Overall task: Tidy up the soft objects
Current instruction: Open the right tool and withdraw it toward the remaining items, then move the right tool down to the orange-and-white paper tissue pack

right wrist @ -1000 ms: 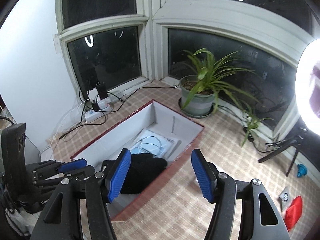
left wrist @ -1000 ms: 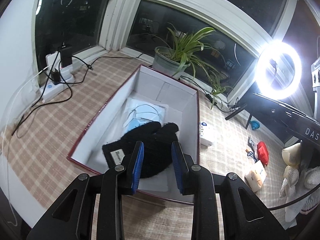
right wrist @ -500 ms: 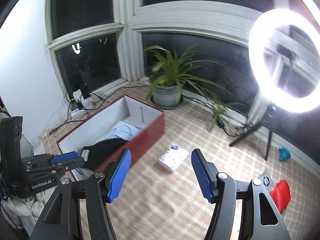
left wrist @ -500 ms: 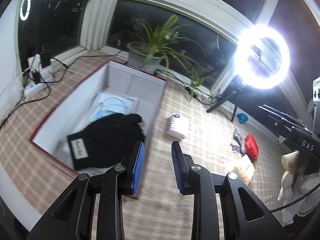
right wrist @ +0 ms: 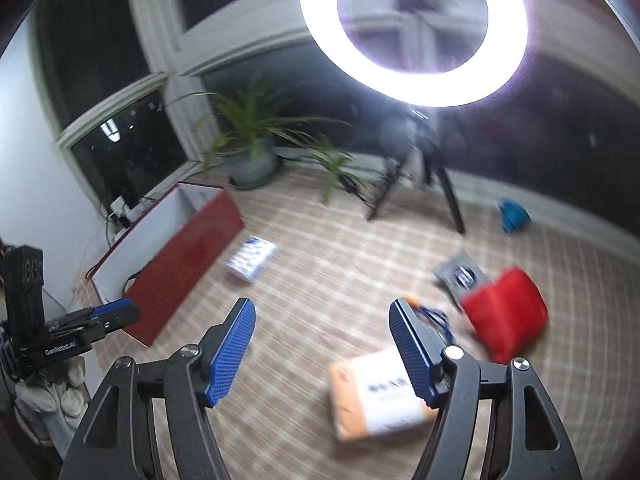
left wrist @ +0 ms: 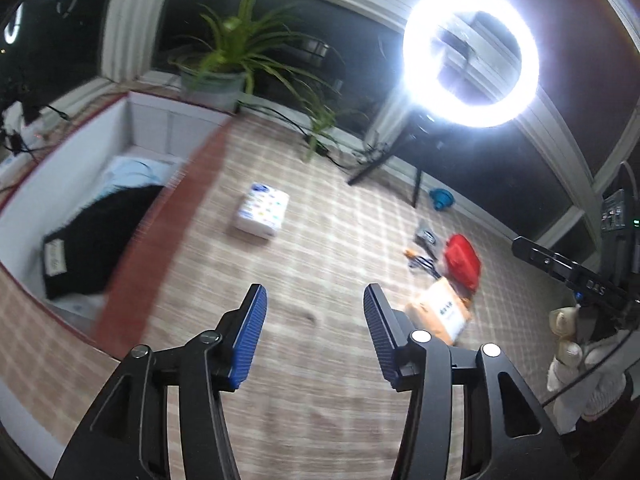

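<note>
While both views are smeared by motion, the layout reads clearly enough:

Box: the red box with white inner walls sits on the checked floor mat at the left of both views. It seems to be the collection point, since soft things already lie inside.

Stowed items: a black knit piece with a pale label lies on the box floor, partly over a light blue packet toward the far end.

Items left out: a white tissue pack lies on the mat just beside the box. An orange packet and a red pouch lie well apart from the box, near each other at the right, with a small grey packet just behind them.

Left gripper: its jaws have just been opening, nothing sits between the blue pads, and it points down at bare mat between the box and the loose items, presumably readied for a new pick.

Right gripper: its jaws have just been opening too, spread wide and empty. The orange packet lies right by the right-hand finger and looks like the likeliest next target.

Progress: partway by my judgement, with several pieces not yet boxed.

Risk: the orange packet lies flat, so the pads may slide over it.
</note>
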The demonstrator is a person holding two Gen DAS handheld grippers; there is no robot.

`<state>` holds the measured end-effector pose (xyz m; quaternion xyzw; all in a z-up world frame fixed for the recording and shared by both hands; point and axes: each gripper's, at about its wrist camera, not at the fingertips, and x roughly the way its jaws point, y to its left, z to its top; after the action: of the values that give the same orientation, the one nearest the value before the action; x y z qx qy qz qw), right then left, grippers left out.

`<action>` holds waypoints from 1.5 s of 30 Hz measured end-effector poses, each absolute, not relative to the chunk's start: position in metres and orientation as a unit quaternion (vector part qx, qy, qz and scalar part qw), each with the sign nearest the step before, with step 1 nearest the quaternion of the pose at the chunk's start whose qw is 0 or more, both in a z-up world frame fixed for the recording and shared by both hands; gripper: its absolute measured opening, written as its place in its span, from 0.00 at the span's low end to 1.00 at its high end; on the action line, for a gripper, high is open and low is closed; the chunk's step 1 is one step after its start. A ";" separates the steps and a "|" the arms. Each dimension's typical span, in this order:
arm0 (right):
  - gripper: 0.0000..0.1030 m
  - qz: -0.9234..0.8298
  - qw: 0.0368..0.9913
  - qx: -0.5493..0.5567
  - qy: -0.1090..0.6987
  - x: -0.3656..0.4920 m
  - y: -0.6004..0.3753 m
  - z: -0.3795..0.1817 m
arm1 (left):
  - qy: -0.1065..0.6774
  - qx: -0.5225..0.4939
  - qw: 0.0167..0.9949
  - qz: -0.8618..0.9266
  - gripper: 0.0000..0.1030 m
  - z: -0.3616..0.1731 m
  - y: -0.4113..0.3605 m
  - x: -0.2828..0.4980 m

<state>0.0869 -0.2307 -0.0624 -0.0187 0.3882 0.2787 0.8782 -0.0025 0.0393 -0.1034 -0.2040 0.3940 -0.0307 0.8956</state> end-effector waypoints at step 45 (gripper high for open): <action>0.28 0.356 0.724 0.051 0.588 0.179 -0.318 -0.207 | 0.528 -0.261 0.801 -0.109 0.39 -0.203 -0.125 0.079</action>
<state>0.1795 -0.3179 -0.2071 0.0509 0.5881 0.3561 0.7244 0.0786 -0.1253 -0.2033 -0.2609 0.5277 -0.1085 0.8010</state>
